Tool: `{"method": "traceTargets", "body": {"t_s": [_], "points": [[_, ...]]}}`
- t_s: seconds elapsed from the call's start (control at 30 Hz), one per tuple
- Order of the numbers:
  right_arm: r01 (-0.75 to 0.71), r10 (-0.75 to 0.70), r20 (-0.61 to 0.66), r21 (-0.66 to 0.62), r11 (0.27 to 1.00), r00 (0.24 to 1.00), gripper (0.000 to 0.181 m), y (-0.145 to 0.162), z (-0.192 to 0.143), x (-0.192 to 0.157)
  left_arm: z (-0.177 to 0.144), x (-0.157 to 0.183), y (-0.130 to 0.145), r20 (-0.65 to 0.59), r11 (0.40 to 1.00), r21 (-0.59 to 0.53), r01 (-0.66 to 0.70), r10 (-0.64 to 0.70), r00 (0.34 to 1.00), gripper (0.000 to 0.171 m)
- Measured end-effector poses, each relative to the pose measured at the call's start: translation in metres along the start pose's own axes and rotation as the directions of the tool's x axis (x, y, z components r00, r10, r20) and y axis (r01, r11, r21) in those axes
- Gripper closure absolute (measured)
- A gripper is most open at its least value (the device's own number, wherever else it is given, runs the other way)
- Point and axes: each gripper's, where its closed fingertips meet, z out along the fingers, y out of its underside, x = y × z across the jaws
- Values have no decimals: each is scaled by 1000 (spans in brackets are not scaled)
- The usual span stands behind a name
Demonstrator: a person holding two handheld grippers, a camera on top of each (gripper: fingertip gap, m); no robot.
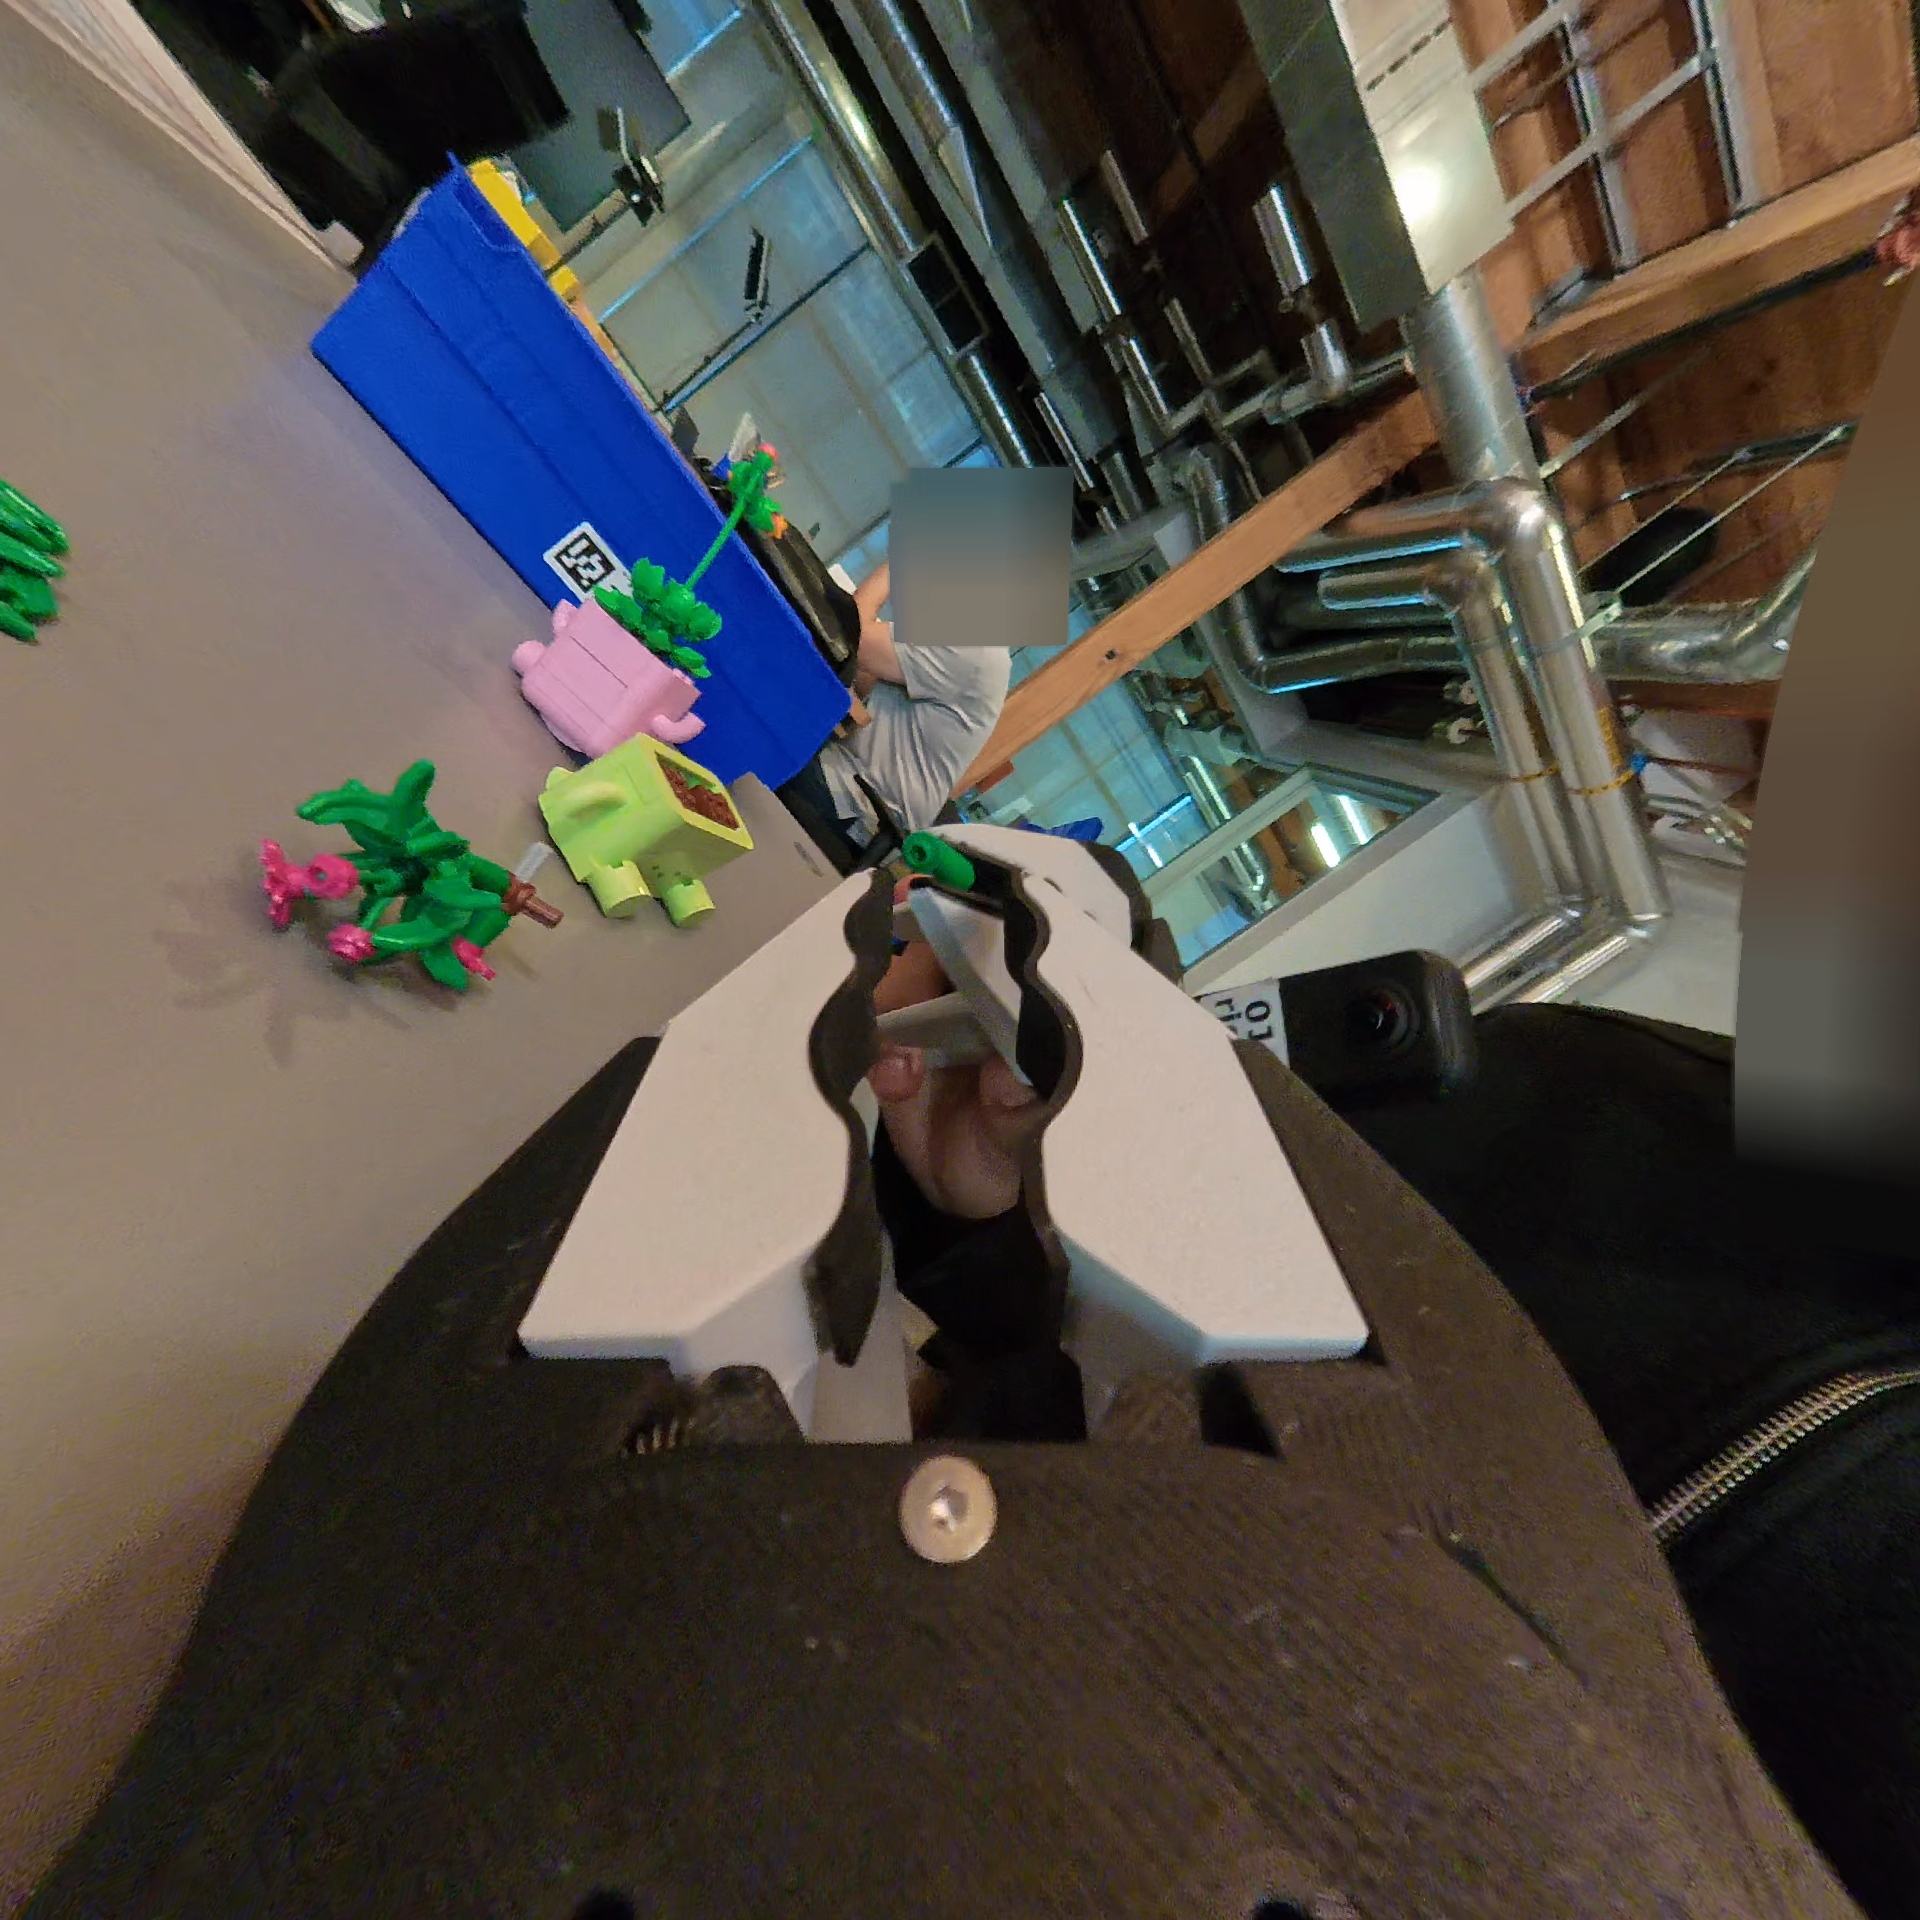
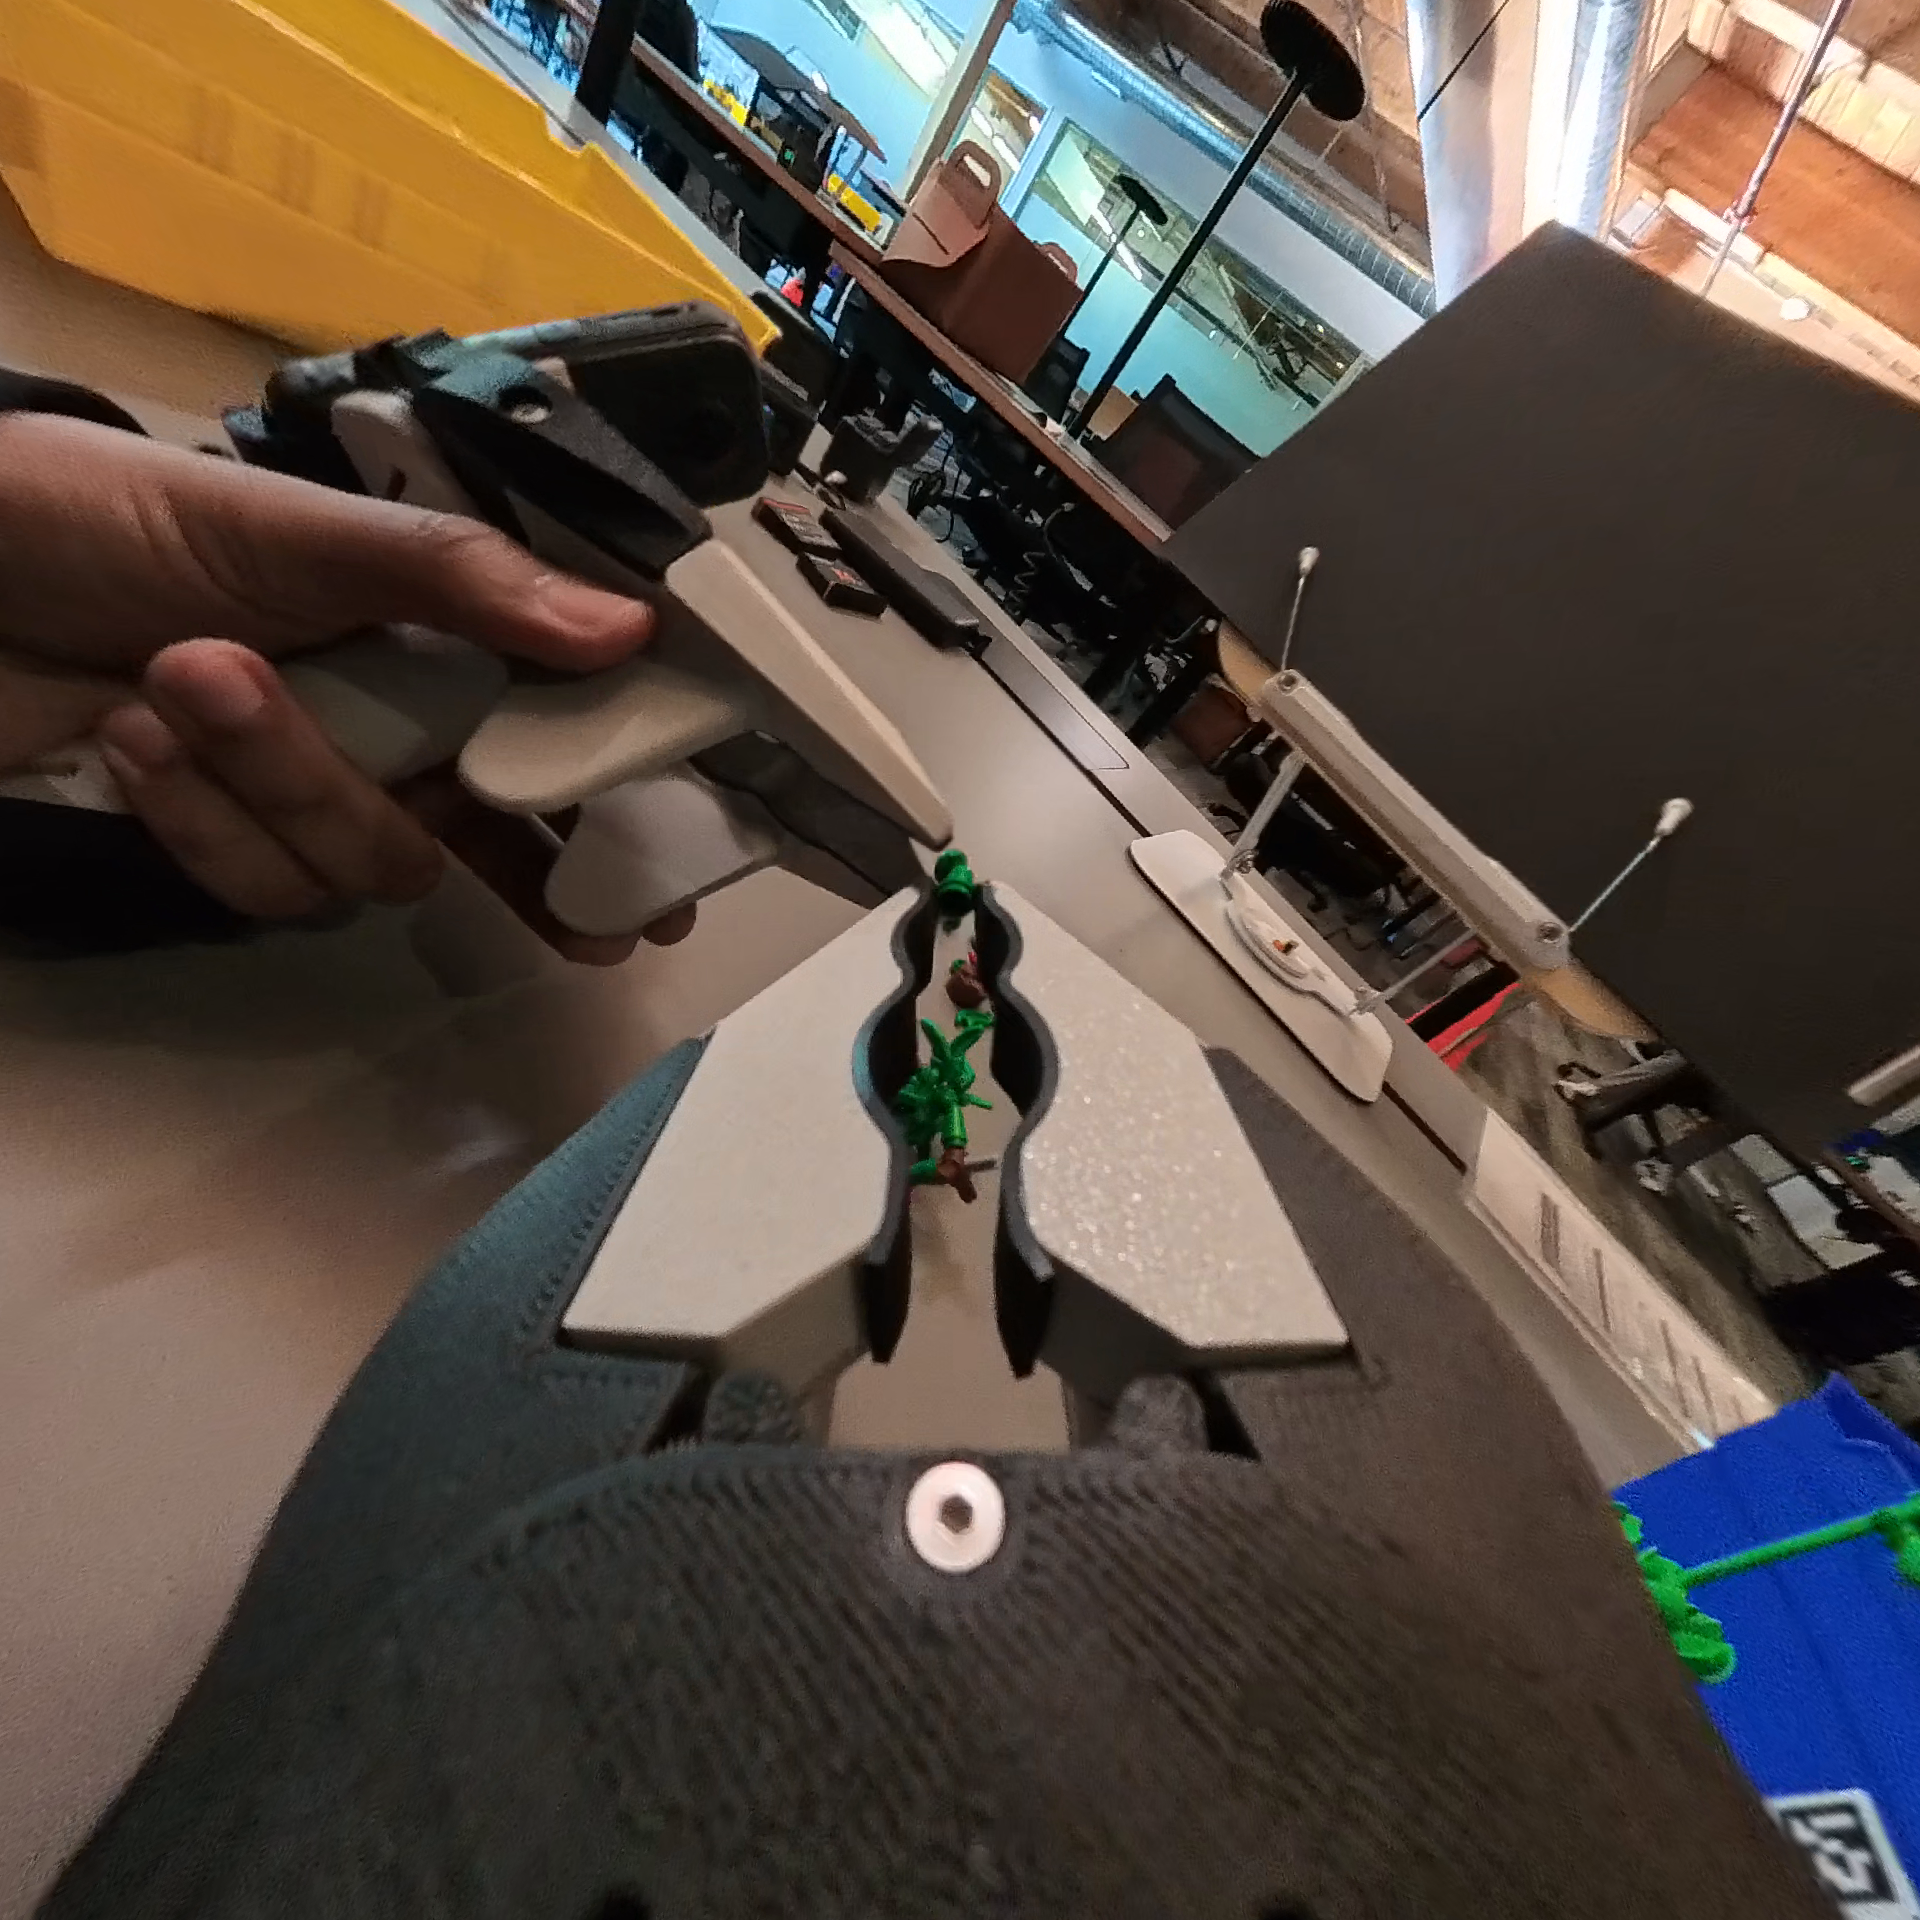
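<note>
A small green toy-brick piece (image 1: pixel 932 855) sits at the tips of my left gripper (image 1: pixel 940 883), whose jaws are nearly closed around it. My right gripper (image 2: pixel 954 902) meets it from the opposite side, jaws narrow on the same piece (image 2: pixel 954 878). A hand (image 2: pixel 260 644) holds the left gripper, seen from the side in the right wrist view. On the grey table (image 1: pixel 156 727) lie a loose green plant with pink flowers (image 1: pixel 405 883), a lime-green pot (image 1: pixel 644 821) and a pink pot (image 1: pixel 608 675) with a green plant.
A blue bin (image 1: pixel 540 436) stands behind the pots; it also shows in the right wrist view (image 2: pixel 1818 1662). A yellow bin (image 2: pixel 312 177) is at the far left. Green leaf pieces (image 2: pixel 945 1101) lie below my right fingers. A white lamp base (image 2: pixel 1257 956) and a person in grey (image 1: pixel 935 717) are nearby. Both grippers' tips are close together, under 4 cm apart. The lime-green pot (image 1: pixel 644 821) is about 15 cm from both grippers' fingertips.
</note>
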Motion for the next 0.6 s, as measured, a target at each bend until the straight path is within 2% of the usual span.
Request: {"method": "traceTargets", "body": {"t_s": [0.07,0.13,0.23,0.33,0.43,0.5,0.53,0.6], "points": [[45,-45,-4,-11,999,999,176,2,2,-4,1,0,0,-1,1000,15,16,-16,1000,154],[98,-98,-26,-13,995,995,176,1,2,-5,1,-3,-1,25,1000,21,10,-10,1000,165],[142,-143,-40,-38,989,989,175,4,4,-6,0,-5,-3,64,999,22,-36,35,997,170],[122,-122,9,-50,991,992,178,9,6,-14,-3,-8,-10,112,994,51,-95,89,990,171],[10,-7,66,-45,999,998,176,12,7,-17,-9,-12,-15,202,973,29,-228,218,955,170],[-115,117,80,-31,993,990,171,12,6,-9,-12,-17,-16,302,923,-49,-381,377,876,171],[-186,187,91,-20,982,978,168,11,5,-5,-14,-20,-16,348,874,-114,-473,481,805,171],[-347,343,139,-2,938,929,162,9,3,0,-16,-25,-14,405,721,-275,-636,687,603,171]]}}
